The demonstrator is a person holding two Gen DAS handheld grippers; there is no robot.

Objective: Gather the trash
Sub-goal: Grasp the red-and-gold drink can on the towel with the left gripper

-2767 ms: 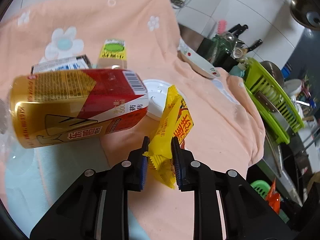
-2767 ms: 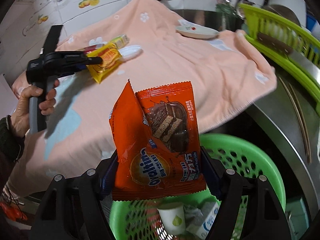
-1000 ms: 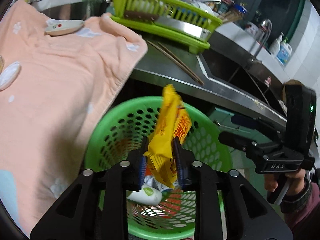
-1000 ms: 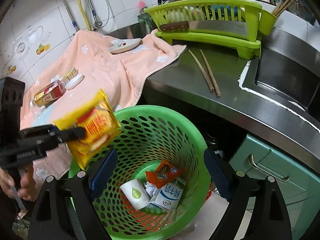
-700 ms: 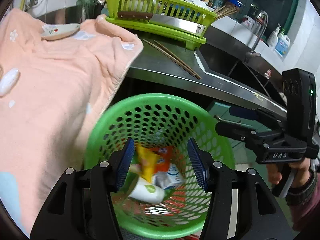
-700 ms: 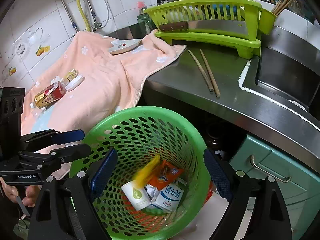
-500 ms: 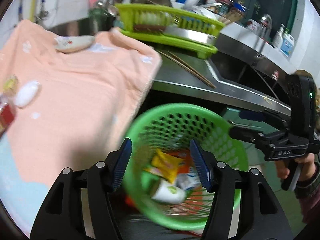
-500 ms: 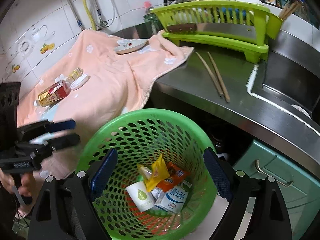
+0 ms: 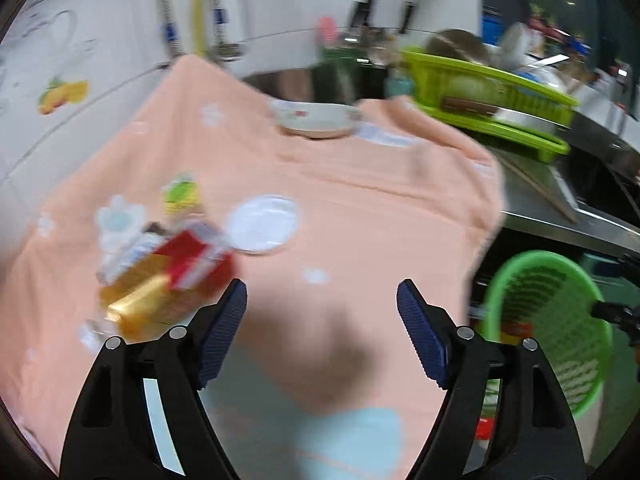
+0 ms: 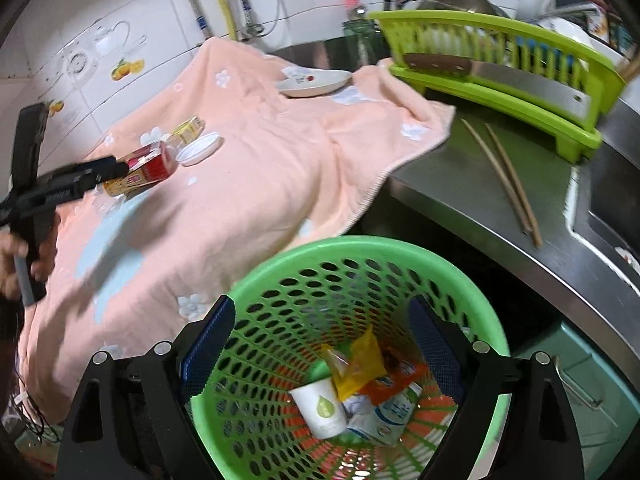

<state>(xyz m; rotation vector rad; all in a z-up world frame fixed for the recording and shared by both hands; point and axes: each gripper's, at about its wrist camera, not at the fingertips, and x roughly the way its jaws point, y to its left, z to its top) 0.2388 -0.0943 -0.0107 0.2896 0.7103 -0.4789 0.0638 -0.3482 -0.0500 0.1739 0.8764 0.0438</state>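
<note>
Now yellow wrapper (image 10: 360,364) lies in basket (image 10: 476,292), left fingers (image 9: 224,328) emptied.

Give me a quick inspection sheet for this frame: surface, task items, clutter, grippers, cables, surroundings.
Surface: peach towel draped over the steel counter.
Job's things: green basket holds yellow wrapper, paper cup, orange wrapper and carton. Red-gold can, white lid and small yellow-green packet lie on the towel.
Clutter: dish, chopsticks.
Grippers: left gripper open, empty, above the towel; right gripper open, straddling the basket.
Cables: thin wires at the right view's lower left edge.
Surroundings: green dish rack, tiled wall, teal cabinet.
</note>
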